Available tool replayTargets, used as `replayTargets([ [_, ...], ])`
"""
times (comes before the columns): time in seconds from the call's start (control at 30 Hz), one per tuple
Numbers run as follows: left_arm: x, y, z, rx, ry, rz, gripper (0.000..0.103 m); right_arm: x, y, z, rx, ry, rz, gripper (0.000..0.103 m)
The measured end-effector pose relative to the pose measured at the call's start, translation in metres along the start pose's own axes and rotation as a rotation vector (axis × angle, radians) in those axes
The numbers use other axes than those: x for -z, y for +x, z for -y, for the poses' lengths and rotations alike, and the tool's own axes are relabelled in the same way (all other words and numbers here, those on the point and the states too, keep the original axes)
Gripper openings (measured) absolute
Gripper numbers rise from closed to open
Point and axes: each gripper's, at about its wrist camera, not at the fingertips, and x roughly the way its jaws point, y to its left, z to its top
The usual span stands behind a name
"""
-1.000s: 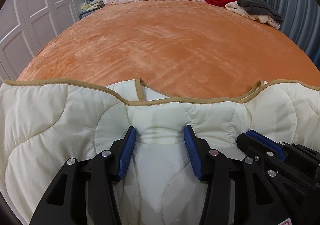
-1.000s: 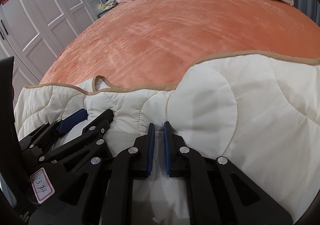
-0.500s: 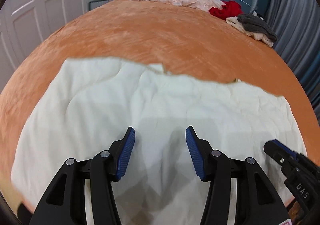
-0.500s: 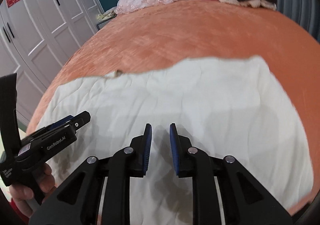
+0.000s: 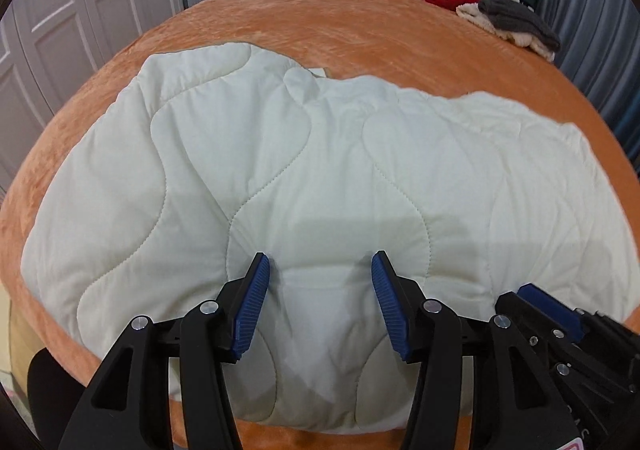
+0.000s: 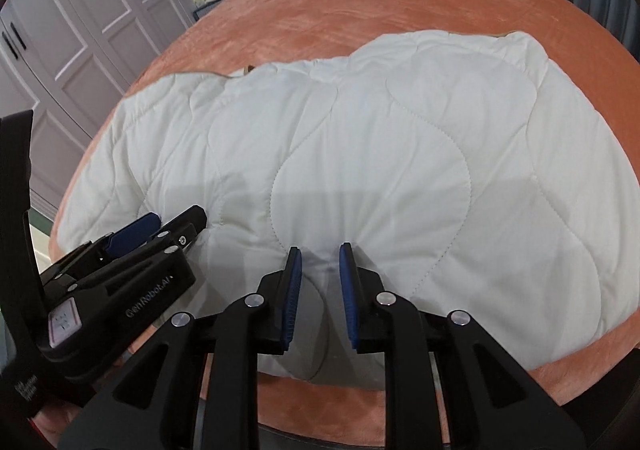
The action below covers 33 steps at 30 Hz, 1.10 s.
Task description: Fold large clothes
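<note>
Both grippers have dropped lower over the quilt (image 5: 320, 154); fingers (image 6: 348, 290) parted.

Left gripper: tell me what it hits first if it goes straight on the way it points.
Most likely the cream quilt: the left gripper, jaws open, already sits low over it. Depth is unclear.
</note>
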Motion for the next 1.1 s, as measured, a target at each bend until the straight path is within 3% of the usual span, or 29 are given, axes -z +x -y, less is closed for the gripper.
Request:
replayTargets([
  [0.5,0.006,0.011,0.011,-0.077,0.033,0.031,0.052,0.006,0.011,-0.007,0.063,-0.049,0.030,0.018],
  [0.7,0.003,0.007,0.008,-0.059,0.021,0.024,0.052,0.005,0.009,-0.003,0.036,-0.037,0.026,0.018],
  [0.87,0.004,-0.034,-0.028,0.046,-0.082,0.031,0.056,-0.005,-0.010,0.002,-0.015,0.017,-0.005,0.020],
  [0.93,0.008,-0.050,-0.052,0.049,-0.152,0.043,0.066,-0.006,-0.017,-0.005,-0.031,0.016,0.003,0.021],
  [1.1,0.022,-0.065,-0.131,0.023,-0.381,0.010,0.068,-0.006,-0.017,-0.042,-0.069,-0.049,-0.015,0.021],
])
